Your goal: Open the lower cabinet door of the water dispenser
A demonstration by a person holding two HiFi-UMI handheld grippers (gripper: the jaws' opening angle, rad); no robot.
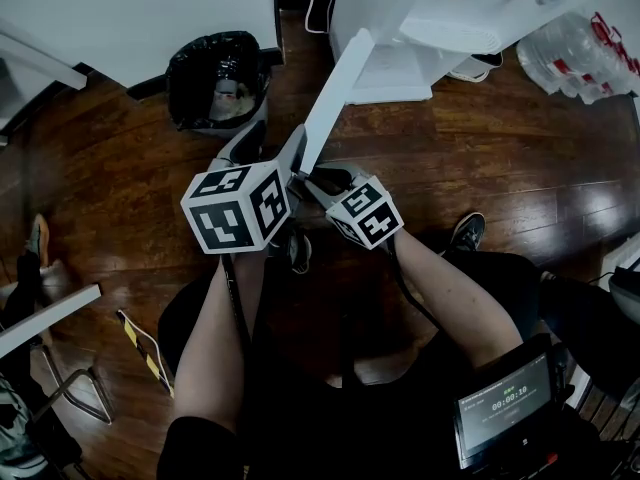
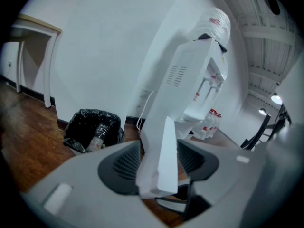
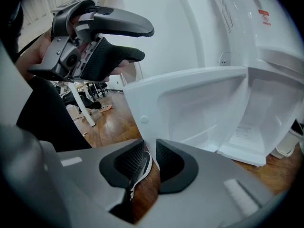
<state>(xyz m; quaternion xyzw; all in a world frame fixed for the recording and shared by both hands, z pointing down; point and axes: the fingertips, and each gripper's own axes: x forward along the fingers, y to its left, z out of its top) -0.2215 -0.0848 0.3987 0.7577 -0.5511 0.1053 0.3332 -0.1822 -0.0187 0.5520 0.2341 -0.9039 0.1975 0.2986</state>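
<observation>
The white water dispenser (image 1: 450,8) (image 2: 194,75) stands against the wall. Its lower cabinet door (image 1: 335,98) is swung out toward me, and the open compartment shows behind it (image 3: 266,108). My left gripper (image 1: 285,158) (image 2: 159,167) has its jaws spread wide around the door's thick free edge (image 2: 164,141), a pad against each face. My right gripper (image 1: 315,180) (image 3: 151,158) is just beside it with its jaws nearly together. They pinch the lower corner of the door (image 3: 199,103), and floor shows through the narrow gap behind it.
A bin lined with a black bag (image 1: 215,73) (image 2: 92,127) stands left of the dispenser. Packs of water bottles (image 1: 585,53) lie at its right. A white cord (image 1: 318,8) hangs behind the dispenser. My shoe (image 1: 467,230) rests on the wooden floor, and a white table edge (image 1: 50,318) is at the left.
</observation>
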